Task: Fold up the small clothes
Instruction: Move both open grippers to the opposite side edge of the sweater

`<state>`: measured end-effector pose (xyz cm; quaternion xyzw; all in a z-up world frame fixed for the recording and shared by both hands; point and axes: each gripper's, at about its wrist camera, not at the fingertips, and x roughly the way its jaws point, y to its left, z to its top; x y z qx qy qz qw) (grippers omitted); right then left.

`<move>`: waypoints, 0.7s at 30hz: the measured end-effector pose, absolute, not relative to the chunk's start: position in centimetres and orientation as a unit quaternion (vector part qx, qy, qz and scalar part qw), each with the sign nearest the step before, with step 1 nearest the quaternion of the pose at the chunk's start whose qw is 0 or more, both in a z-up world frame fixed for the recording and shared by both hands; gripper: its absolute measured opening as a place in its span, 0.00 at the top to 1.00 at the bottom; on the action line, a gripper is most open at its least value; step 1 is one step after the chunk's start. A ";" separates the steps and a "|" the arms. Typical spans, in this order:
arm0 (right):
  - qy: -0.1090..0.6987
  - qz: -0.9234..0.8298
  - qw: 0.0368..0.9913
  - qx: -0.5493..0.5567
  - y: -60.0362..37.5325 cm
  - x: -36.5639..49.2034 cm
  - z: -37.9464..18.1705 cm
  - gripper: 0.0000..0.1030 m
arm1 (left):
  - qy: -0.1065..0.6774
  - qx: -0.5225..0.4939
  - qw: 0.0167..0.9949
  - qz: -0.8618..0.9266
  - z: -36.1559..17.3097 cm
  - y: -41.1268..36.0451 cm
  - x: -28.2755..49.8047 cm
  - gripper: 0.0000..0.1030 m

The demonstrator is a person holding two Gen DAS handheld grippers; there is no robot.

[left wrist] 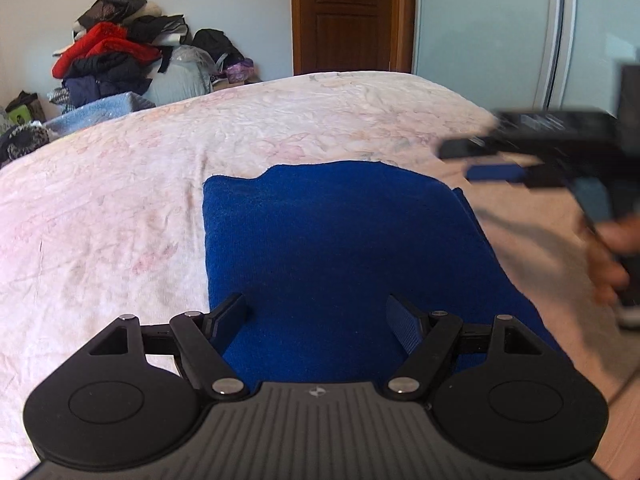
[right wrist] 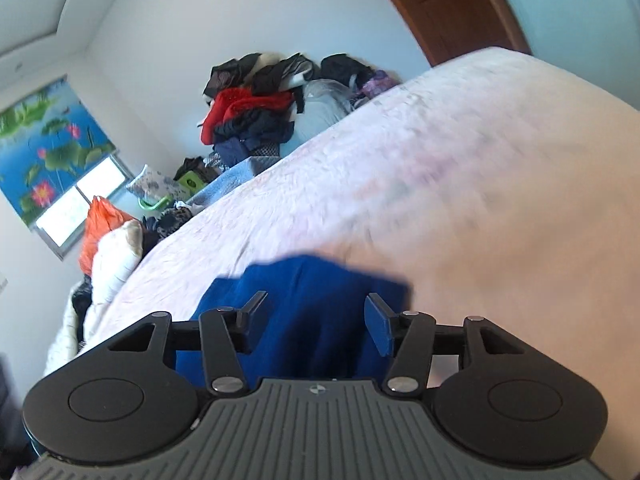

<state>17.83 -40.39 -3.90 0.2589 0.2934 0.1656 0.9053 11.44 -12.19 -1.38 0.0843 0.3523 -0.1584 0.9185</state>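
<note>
Bed [left wrist: 120, 200]: covered with a pale pink, crinkled sheet; it fills most of both wrist views and carries the garment.
Clothes heap [left wrist: 120, 52]: a pile of red, black and navy garments against the wall beyond the bed, at about 10 o'clock in the left wrist view.
Door [left wrist: 344, 16]: brown wood, closed, at 12 o'clock behind the bed.
Blue garment [left wrist: 340, 248]: folded into a rough rectangle, lying flat on the bed, straight ahead at 12 o'clock of the left hand-held gripper and reaching under its fingers.
Left hand-held gripper [left wrist: 320, 320]: jaws wide apart above the near edge of the blue garment, nothing clamped between them.
Right hand-held gripper [right wrist: 316, 324]: jaws apart with the blue garment seen between them and at 12 o'clock ahead; the pads do not press on the cloth. In the left wrist view it shows blurred at 3 o'clock, past the garment's right edge.
Hand [left wrist: 612, 256]: blurred, holding the right hand-held gripper's grip.
</note>
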 end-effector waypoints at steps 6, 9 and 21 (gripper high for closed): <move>0.348 0.230 0.904 0.099 -35.8 24.5 -3.7 0.30 | 0.351 0.098 0.919 -0.152 -1.4 -12.5 12.0 0.25; 0.368 0.229 0.900 0.052 -34.3 24.9 -3.9 0.93 | 0.354 0.094 0.919 -0.146 -1.6 -12.5 12.4 0.25; 0.335 0.157 0.929 0.014 -33.1 25.0 -3.6 0.60 | 0.348 0.118 0.920 -0.135 -2.4 -14.0 12.1 0.18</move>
